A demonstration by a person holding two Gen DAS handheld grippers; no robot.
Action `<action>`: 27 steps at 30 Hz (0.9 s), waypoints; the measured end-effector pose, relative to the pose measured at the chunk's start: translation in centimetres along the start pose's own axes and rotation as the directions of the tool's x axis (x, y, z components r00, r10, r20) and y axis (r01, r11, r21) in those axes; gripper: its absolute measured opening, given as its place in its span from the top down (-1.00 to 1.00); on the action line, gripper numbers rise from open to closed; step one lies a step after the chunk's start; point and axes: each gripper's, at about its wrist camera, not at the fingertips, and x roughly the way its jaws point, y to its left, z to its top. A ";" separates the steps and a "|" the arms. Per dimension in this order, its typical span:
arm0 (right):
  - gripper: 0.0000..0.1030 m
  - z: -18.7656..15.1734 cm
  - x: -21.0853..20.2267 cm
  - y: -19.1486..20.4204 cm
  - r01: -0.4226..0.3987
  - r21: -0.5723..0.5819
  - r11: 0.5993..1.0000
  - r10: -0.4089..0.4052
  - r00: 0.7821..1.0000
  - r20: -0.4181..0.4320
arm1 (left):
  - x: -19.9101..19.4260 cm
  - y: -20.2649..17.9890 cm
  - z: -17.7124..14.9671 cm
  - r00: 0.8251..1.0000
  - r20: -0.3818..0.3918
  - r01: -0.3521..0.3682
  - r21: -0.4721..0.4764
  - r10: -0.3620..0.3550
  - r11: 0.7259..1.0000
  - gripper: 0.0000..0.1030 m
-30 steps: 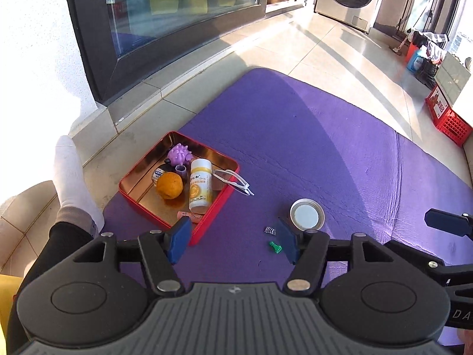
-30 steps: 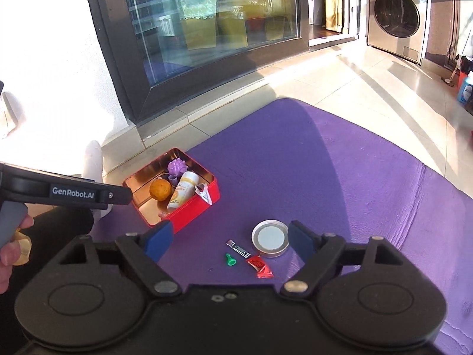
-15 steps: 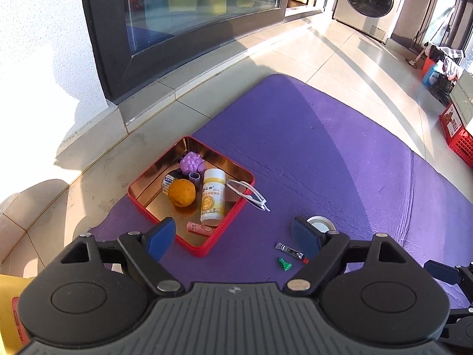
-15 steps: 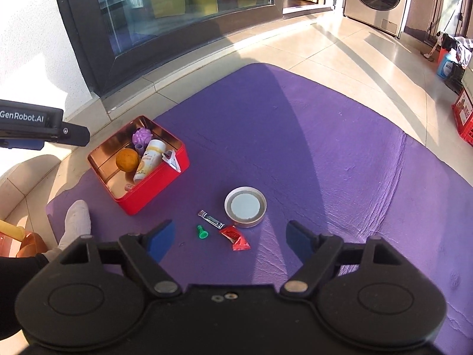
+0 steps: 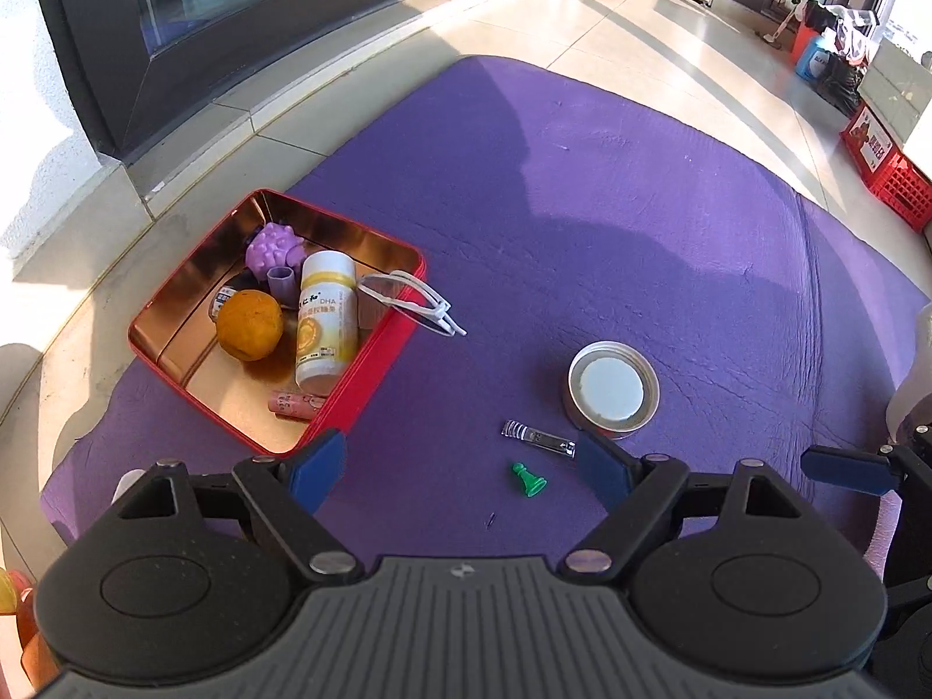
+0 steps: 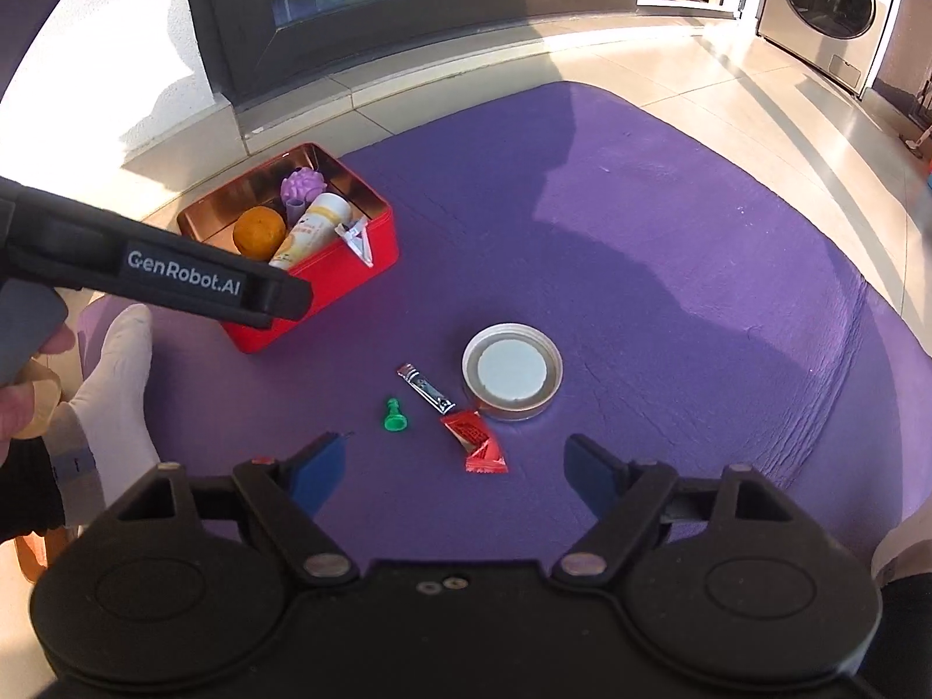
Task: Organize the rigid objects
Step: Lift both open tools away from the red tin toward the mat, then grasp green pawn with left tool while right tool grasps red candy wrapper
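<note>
A red tin (image 5: 373, 373) (image 6: 349, 285) on the purple mat holds an orange (image 5: 249, 324), a white bottle (image 5: 325, 314), a purple spiky ball (image 5: 272, 249), a pink tube (image 5: 296, 403); clear glasses (image 5: 413, 306) lean on its rim. Loose on the mat lie a metal lid (image 5: 613, 387) (image 6: 512, 371), a nail clipper (image 5: 539, 438) (image 6: 426, 388), a green pawn (image 5: 529, 480) (image 6: 395, 415) and a red packet (image 6: 475, 441). My left gripper (image 5: 460, 466) is open above the pawn. My right gripper (image 6: 454, 475) is open over the packet.
The mat (image 5: 582, 204) lies on a tiled floor by a dark window frame (image 6: 349, 11). A washing machine (image 6: 827, 6) stands far right. A red crate (image 5: 885, 169) sits at the right. A socked foot (image 6: 116, 373) rests on the mat's left edge.
Both grippers have come lower and closer to the loose items. The left gripper's body now crosses the right wrist view in front of the tin.
</note>
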 end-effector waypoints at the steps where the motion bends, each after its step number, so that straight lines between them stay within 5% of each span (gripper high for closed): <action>1: -0.49 -0.3 1.1 -0.5 -0.004 0.003 1.000 0.004 1.000 -0.013 | 1.3 -0.3 -0.4 1.000 -0.010 -0.009 0.008 0.009 1.000 -0.67; 8: -0.29 -1.8 8.0 -1.4 -0.035 -0.094 0.995 0.028 0.997 -0.071 | 9.5 -1.3 -2.2 0.993 -0.115 -0.005 0.032 0.009 0.999 -0.66; 16: 0.07 -1.6 11.8 -2.0 -0.099 -0.127 0.987 0.089 0.992 -0.085 | 12.4 -0.8 -4.2 0.991 -0.125 0.045 0.016 -0.043 0.999 -0.59; 22: 0.39 -1.6 12.6 -1.7 -0.118 -0.187 0.975 0.102 0.991 -0.091 | 12.3 -1.7 -5.1 0.996 -0.088 0.011 0.097 -0.002 0.995 -0.28; 27: 0.51 -1.7 12.5 -2.5 -0.133 -0.158 0.979 0.121 0.989 -0.080 | 12.2 -3.2 -4.6 0.997 -0.068 0.041 0.197 -0.028 0.980 0.39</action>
